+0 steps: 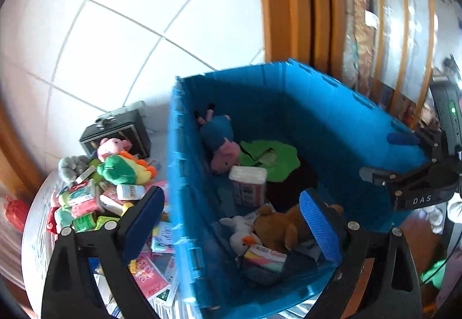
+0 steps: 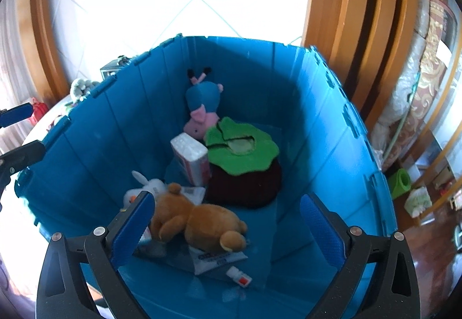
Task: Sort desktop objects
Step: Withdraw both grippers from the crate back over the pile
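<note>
Blue pads line both grippers, and each pair of fingers stands wide apart with nothing between them. The right gripper (image 2: 226, 222) tilts down over the blue crate (image 2: 86, 128), its open fingers framing the crate floor; the left gripper (image 1: 231, 218) also angles downward, straddling the crate's left wall so that one finger hangs over the table pile and the other over the crate. Inside the crate, a brown teddy bear (image 2: 199, 220) lies on its side at the near end, resting on a flat packet, with a white rabbit toy (image 2: 144, 186) just beside it to the left. A small white tube (image 2: 239, 275) lies alone on the floor nearest the camera. Farther in stand a tissue pack (image 2: 192, 158), a dark plush with a green leafy top (image 2: 242, 163) to its right, and a pig doll in blue (image 2: 202, 105) head-down against the far wall. Left of the crate, on the table (image 1: 37, 232), lies a heap of small packets and plush toys (image 1: 115, 189), with a black box (image 1: 121, 128) behind it.
</note>
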